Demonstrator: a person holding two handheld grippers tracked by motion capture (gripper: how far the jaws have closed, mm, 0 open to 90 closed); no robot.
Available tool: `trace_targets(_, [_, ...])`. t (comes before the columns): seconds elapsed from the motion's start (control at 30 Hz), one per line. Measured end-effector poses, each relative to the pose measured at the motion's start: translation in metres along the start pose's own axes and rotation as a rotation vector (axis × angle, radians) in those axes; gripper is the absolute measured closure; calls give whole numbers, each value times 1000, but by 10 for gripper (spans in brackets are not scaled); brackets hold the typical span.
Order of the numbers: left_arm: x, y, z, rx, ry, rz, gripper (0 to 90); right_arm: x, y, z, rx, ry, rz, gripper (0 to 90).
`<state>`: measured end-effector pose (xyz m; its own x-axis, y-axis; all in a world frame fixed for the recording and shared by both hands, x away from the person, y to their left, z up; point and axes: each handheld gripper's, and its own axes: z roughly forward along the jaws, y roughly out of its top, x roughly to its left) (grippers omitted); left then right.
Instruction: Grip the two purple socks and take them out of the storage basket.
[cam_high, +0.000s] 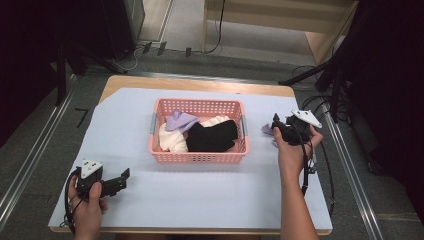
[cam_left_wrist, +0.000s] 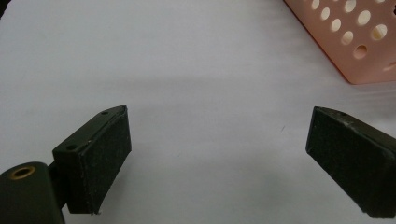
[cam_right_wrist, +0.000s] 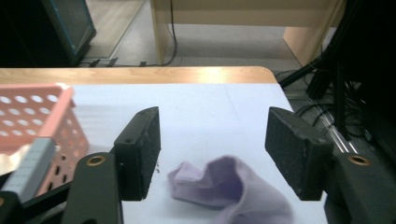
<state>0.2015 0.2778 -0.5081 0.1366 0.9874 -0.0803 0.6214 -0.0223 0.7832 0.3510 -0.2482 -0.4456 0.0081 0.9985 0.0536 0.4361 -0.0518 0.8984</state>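
Jaws wide on right gripper (cam_right_wrist: 212, 149), straddling purple sock (cam_right_wrist: 229, 191).

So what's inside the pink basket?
The pink basket holds a purple sock, a black cloth and cream cloth, piled together. Anything under them is hidden.

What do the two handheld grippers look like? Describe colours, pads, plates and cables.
Both the left gripper and the right gripper are black, each topped by a grey three-cornered plate with dark holes. Their jaws carry flat, rough black pads with brass-coloured screw inserts behind. A black cable trails from each. Forearms are bare, without sleeves.
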Motion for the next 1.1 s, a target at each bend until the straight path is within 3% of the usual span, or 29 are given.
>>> trace_targets(0.1, [0,0,0,0,0,-1,74,9,3,-1,-18,31,-18,371])
trace_targets(0.23, [0,0,0,1,1,0,74,32,9,-1,-19,86,-49,387])
trace_targets(0.3, [0,0,0,1,1,0,74,54,14,1,-1,133,-79,403])
trace_targets(0.33, [0,0,0,1,1,0,74,54,14,1,-1,133,-79,403])
trace_targets(0.53, [0,0,0,1,-1,0,74,105,21,8,37,228,-128,417])
trace_targets(0.73, [1,0,0,1,-3,0,74,151,24,18,59,288,-180,420])
trace_targets(0.9, [1,0,0,1,-2,-2,74,187,20,32,120,338,-218,414])
trace_targets(1.1, [-1,0,0,-2,4,3,74,218,13,46,194,368,-276,399])
